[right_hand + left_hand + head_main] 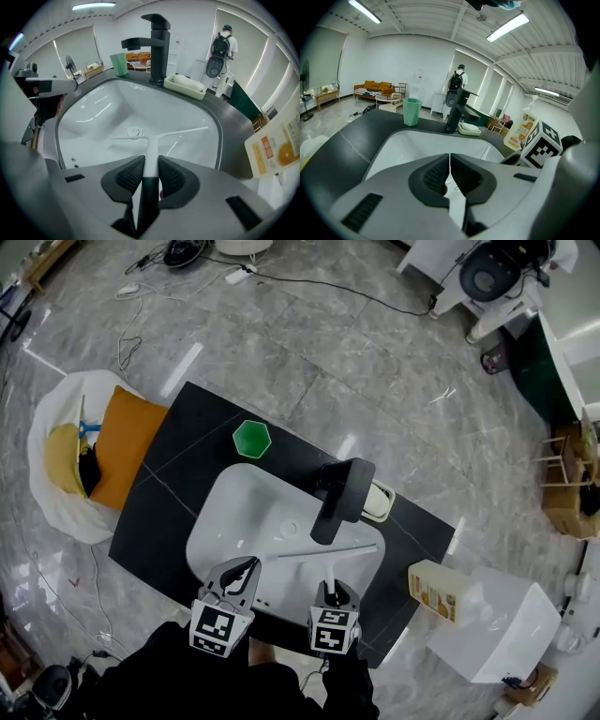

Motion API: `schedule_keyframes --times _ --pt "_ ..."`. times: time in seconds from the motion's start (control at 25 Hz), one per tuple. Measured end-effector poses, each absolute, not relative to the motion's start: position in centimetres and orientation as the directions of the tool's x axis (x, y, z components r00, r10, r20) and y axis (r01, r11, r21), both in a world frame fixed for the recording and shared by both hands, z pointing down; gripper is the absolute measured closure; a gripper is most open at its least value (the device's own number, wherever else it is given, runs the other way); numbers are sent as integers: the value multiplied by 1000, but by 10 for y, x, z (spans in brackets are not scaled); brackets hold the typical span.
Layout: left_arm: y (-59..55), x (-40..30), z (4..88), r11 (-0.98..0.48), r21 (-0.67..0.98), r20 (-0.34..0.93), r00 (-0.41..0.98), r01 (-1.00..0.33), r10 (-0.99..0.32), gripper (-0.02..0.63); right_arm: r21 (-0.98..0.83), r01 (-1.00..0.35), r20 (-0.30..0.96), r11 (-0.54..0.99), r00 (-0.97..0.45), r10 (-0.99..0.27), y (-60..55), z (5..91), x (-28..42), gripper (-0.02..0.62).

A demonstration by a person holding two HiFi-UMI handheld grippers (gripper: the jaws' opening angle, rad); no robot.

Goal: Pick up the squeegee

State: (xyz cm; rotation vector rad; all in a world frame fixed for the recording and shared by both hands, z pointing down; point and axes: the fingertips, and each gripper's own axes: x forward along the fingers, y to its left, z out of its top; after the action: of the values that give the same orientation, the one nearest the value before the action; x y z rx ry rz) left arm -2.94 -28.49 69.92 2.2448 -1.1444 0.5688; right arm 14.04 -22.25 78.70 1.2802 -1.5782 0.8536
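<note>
- We are gripping the squeegee (151, 152) in our right gripper (150, 171), with the pads clamping both sides of its white handle just where it turns black
- The squeegee is sitting over the white sink (225, 512), its thin blade stretching crosswise near the drain (134, 132), on the near side of the black tap (342, 491)
- Our left gripper (450, 172) is hovering just beside the right one at the sink's near rim, with its jaws together and nothing between them
- We are reading this as the grasp made and the lift in hand; whether the blade is clear of the basin floor yet, we cannot tell
- Next we are looking for a straight rise, keeping the clamp firm so the long blade is not tipping or catching the tap spout above it
</note>
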Motion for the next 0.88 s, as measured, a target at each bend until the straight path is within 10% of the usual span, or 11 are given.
schedule_keyframes --times 0.88 --pt "-200 -9 560 -549 173 432 564 -818 -704 578 67 -983 790 172 -53 -611 -168 632 164 489"
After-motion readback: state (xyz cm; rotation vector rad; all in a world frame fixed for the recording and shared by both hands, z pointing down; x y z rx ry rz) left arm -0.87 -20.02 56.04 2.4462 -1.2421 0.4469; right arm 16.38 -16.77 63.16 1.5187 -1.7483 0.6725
